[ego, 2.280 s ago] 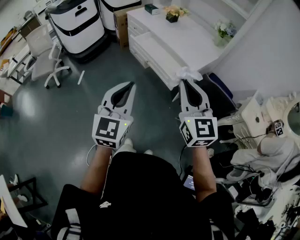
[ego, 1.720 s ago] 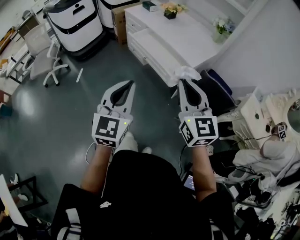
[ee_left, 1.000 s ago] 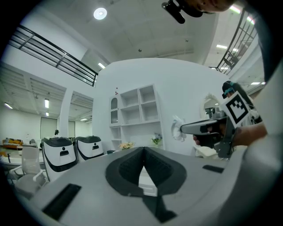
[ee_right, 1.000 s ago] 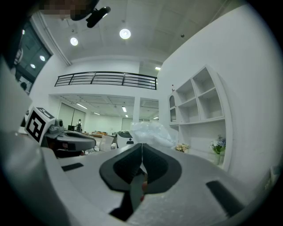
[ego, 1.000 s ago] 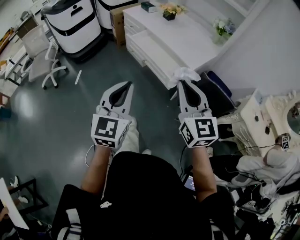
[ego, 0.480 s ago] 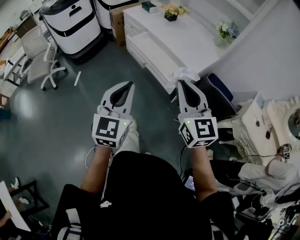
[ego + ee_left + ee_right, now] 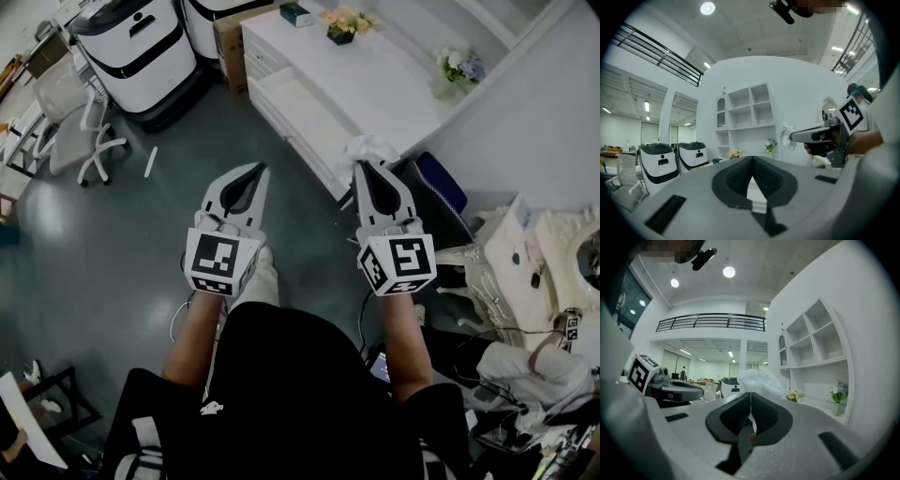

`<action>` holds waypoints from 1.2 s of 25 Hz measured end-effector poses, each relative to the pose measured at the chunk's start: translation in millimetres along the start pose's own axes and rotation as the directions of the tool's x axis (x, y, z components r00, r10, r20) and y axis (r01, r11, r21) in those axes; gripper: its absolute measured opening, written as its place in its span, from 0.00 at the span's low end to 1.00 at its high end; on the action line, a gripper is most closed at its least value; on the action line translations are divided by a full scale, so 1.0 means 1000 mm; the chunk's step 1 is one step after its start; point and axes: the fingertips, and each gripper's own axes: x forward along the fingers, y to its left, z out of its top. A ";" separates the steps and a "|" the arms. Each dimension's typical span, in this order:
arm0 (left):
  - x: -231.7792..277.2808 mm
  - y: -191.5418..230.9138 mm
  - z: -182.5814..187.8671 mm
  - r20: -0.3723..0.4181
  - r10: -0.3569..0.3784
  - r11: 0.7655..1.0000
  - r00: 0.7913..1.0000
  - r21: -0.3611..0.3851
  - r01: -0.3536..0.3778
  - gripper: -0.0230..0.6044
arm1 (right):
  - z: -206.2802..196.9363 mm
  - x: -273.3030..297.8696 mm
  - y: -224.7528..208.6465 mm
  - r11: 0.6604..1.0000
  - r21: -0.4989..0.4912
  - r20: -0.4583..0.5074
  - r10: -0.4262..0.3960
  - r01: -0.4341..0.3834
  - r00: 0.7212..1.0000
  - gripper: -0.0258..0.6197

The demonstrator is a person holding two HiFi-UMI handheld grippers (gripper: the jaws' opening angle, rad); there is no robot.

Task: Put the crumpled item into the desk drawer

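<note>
Carries the crumpled item (image 7: pixel 371 147), a wad of clear-white plastic film, pinched at the very tips of the right claw (image 7: pixel 362 163), jaws pressed together on it and most of the wad puffing out past them. Grips by a fold rather than the bulk, probably because so light and soft a thing needs only a pinch and should fall free once released. Holds it out ahead, above the floor and just short of the near edge of the white desk (image 7: pixel 380 80), not yet over the drawer (image 7: pixel 298 111), seemingly pulled out below the tabletop on its left-hand side. Keeps the left claw (image 7: pixel 263 169) level alongside and well apart from the right, jaws closed tip to tip on nothing. Likely parked there as idle, or kept ready for the drawer front.

Against the earlier frames, shows the same pose of both claws and the same grip on the wad. Shows the desk slid a little toward the upper left of the head view and the office chair (image 7: pixel 80 122) nearer the left margin. Uncovers more of the dark blue object (image 7: pixel 436 187) by the wall. Shows a leg swung forward beneath the left claw too, so reads as a walk up to the desk.
</note>
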 end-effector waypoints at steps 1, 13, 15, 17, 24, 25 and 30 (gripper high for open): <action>0.006 0.003 -0.001 -0.002 -0.002 1.000 1.000 0.000 0.002 0.05 | -0.001 0.005 -0.003 1.000 0.002 -0.001 -0.001 0.001 1.000 0.04; 0.065 0.044 -0.004 -0.025 -0.033 0.999 0.999 -0.017 0.033 0.05 | -0.004 0.072 -0.026 1.000 0.021 -0.035 -0.016 0.017 0.999 0.04; 0.074 0.055 -0.003 -0.028 -0.037 0.999 0.999 -0.021 0.036 0.05 | -0.003 0.085 -0.027 1.000 0.021 -0.041 -0.018 0.019 0.999 0.04; 0.083 0.065 -0.004 -0.032 -0.043 0.999 0.999 -0.023 0.042 0.05 | 0.000 0.098 -0.029 1.000 0.021 -0.045 -0.021 0.022 0.999 0.04; 0.120 0.094 -0.005 -0.034 -0.081 0.996 0.996 -0.027 0.080 0.05 | 0.000 0.142 -0.039 0.999 0.022 -0.059 -0.045 0.046 0.997 0.04; 0.127 0.099 -0.005 -0.033 -0.085 0.996 0.996 -0.029 0.084 0.05 | 0.000 0.150 -0.040 0.999 0.022 -0.062 -0.047 0.049 0.997 0.04; 0.150 0.125 -0.009 -0.036 -0.097 0.995 0.995 -0.039 0.095 0.05 | -0.002 0.183 -0.044 0.998 0.023 -0.078 -0.052 0.054 0.996 0.04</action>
